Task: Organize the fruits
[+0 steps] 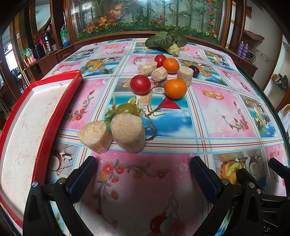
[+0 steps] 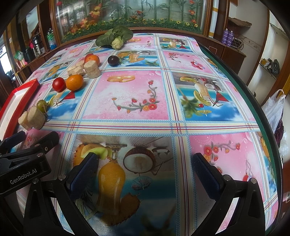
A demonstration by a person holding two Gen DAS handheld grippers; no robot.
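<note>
Left wrist view showed both grippers, left (image 1: 143, 174) and right (image 2: 145, 170), apart and empty; the near tomato (image 1: 140, 84), centre frame, looked soft and smooth, best gripped gently across the middle.

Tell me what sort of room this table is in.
Most likely a home dining room: a table under a fruit-print tablecloth, a wooden glass-fronted cabinet behind it, and flasks and bottles on a side shelf.
</note>
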